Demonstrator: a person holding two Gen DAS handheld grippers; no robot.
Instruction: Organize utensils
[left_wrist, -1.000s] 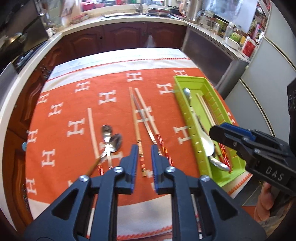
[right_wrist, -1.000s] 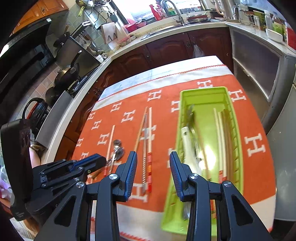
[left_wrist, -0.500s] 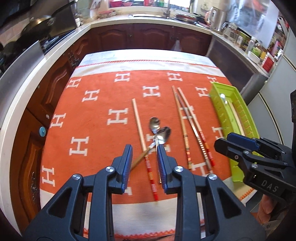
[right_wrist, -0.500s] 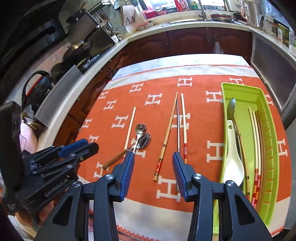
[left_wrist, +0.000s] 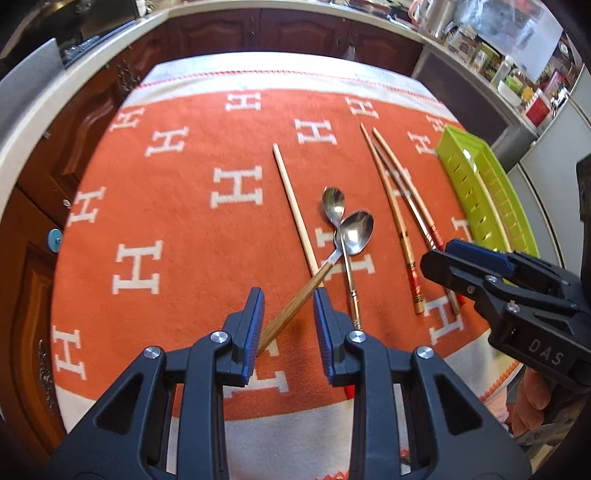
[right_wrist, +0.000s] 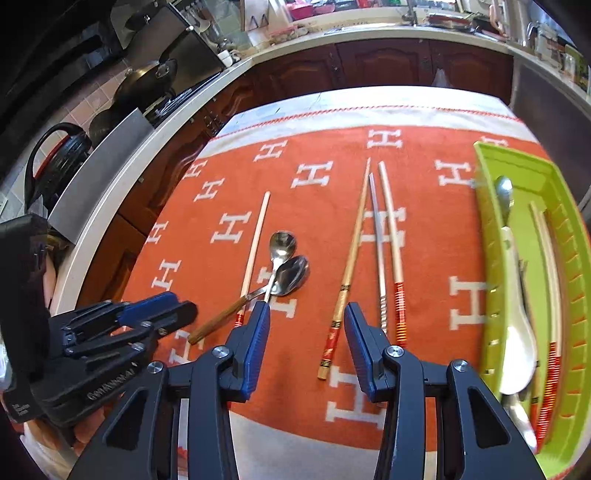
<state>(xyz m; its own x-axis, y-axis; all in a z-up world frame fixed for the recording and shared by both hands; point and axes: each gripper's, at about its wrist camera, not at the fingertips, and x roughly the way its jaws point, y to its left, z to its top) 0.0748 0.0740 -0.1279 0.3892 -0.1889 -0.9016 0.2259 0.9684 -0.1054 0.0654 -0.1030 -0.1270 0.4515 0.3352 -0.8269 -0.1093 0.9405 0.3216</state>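
Two spoons (left_wrist: 349, 230) lie crossed mid-cloth, with a single chopstick (left_wrist: 295, 210) to their left and three chopsticks (right_wrist: 376, 243) to their right. The green tray (right_wrist: 561, 236) at far right holds more utensils. The left gripper (left_wrist: 287, 325), released, straddles the wooden spoon handle (left_wrist: 295, 310). The right gripper (right_wrist: 306, 343) hangs released above the orange cloth (left_wrist: 177, 221).

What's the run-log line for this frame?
left gripper: open, over wooden-handled spoon | right gripper: open, empty | green tray: partly filled
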